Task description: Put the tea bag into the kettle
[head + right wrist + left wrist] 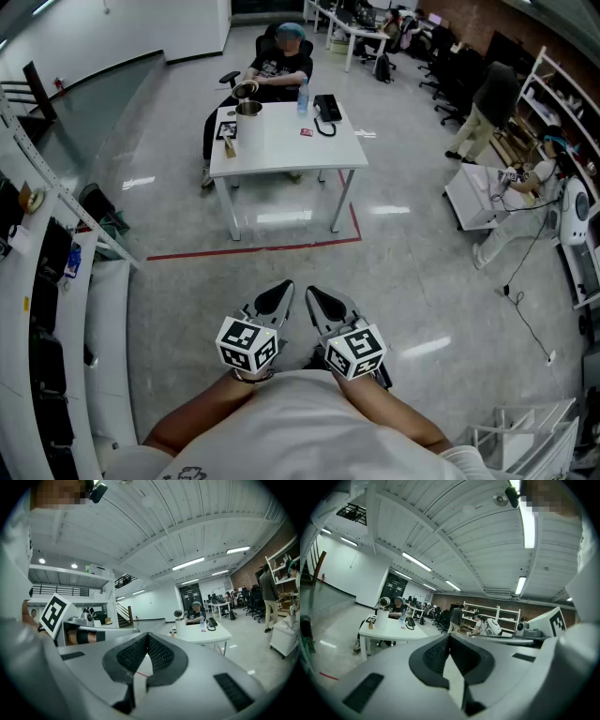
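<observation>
A white cylindrical kettle [249, 127] with a metal rim stands on a white table [281, 150] far ahead of me. It also shows small in the left gripper view [382, 618] and the right gripper view [180, 626]. A small red packet [306, 132], perhaps the tea bag, lies on the table right of the kettle. I hold both grippers close to my body, well short of the table. My left gripper [282, 292] and right gripper [313, 294] are shut with nothing between the pads, as their own views show [449, 637] [147, 637].
A person sits behind the table [281, 58] with a round metal thing in hand. A water bottle [303, 97], a black phone [327, 108] and a small brown object [230, 147] are on the table. Red tape [253, 249] marks the floor. Shelves [47, 272] run along my left.
</observation>
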A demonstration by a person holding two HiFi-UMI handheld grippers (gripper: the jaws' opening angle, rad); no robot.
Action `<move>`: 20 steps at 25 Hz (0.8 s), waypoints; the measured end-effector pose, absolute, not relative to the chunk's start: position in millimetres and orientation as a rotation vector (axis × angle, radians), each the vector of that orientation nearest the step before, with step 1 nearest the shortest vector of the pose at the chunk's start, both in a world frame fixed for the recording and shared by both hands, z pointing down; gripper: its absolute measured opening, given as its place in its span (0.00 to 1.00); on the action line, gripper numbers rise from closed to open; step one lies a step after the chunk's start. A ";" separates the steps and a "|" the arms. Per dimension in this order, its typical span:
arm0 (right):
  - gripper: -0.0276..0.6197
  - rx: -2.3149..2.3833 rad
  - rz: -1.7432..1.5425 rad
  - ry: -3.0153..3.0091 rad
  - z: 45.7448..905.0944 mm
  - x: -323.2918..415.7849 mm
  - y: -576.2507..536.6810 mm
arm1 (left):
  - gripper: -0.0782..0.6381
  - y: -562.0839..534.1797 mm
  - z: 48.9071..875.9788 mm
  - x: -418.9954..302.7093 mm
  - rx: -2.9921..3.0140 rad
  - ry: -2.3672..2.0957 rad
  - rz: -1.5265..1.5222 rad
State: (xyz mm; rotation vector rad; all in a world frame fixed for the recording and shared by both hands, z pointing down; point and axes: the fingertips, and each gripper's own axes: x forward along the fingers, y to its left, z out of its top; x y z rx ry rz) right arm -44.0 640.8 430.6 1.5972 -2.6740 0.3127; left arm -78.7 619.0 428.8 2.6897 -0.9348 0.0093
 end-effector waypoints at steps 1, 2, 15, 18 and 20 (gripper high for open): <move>0.06 1.595 0.315 -2.673 432.6 -42.6 640.0 | 0.12 618.5 430.6 -76.0 2.691 -0.931 0.012; 0.06 1.592 0.318 -2.673 434.4 -41.1 639.0 | 0.12 617.9 432.2 -73.3 2.692 -0.928 0.015; 0.06 1.549 0.291 -2.711 441.6 -1.4 587.2 | 0.12 566.6 448.1 -33.2 2.670 -0.979 0.056; 0.06 1.550 0.280 -2.714 442.8 25.0 562.4 | 0.12 542.3 447.9 -9.5 2.672 -0.997 0.053; 0.06 1.547 0.287 -2.721 440.7 48.3 544.2 | 0.12 525.5 446.1 10.0 2.672 -1.009 0.047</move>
